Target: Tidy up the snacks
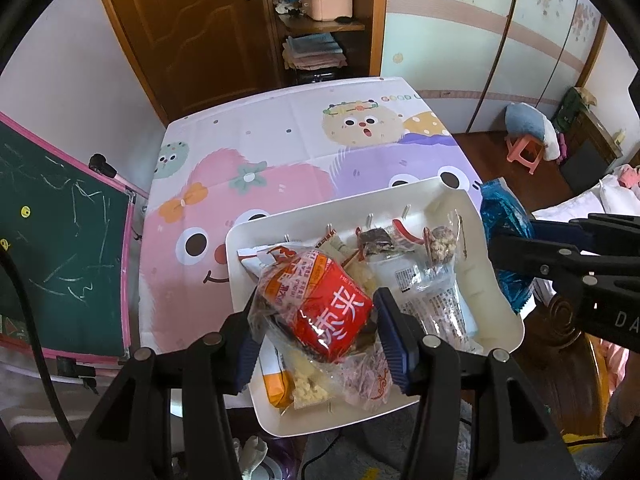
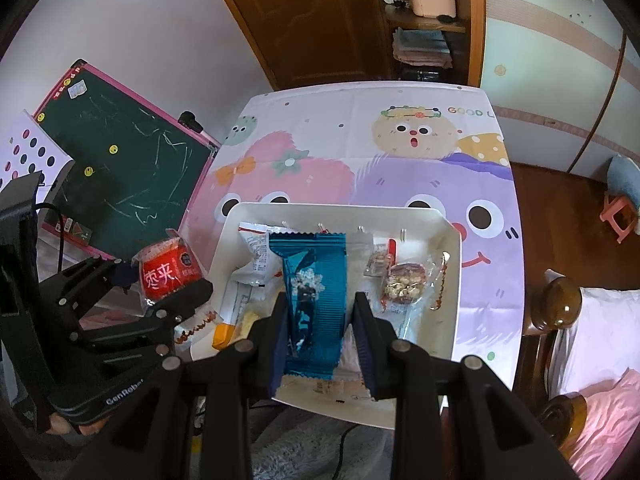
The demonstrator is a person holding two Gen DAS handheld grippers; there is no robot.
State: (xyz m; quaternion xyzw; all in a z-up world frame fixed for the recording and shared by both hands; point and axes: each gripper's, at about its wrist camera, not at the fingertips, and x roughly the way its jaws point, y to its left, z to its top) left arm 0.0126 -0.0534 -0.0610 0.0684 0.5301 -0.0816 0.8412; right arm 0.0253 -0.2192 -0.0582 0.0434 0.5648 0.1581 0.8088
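1. While poised above the white tray [image 2: 454, 280], clamped in right tongs [image 2: 322, 336]: blue packet [image 2: 316, 300], long axis running away from the tongs.
2. Pinched in left tongs [image 1: 316, 320]: red packet [image 1: 332, 308], held at the tray's left edge.
3. Beyond, loose in the tray: date-walnut snack [image 2: 404, 286].
4. Farther: bare cartoon tabletop [image 2: 360, 144], equally near either hand.

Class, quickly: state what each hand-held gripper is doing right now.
Left hand-held gripper: closed on the red-labelled clear plastic snack packet.
Right hand-held gripper: closed on the blue foil snack packet.
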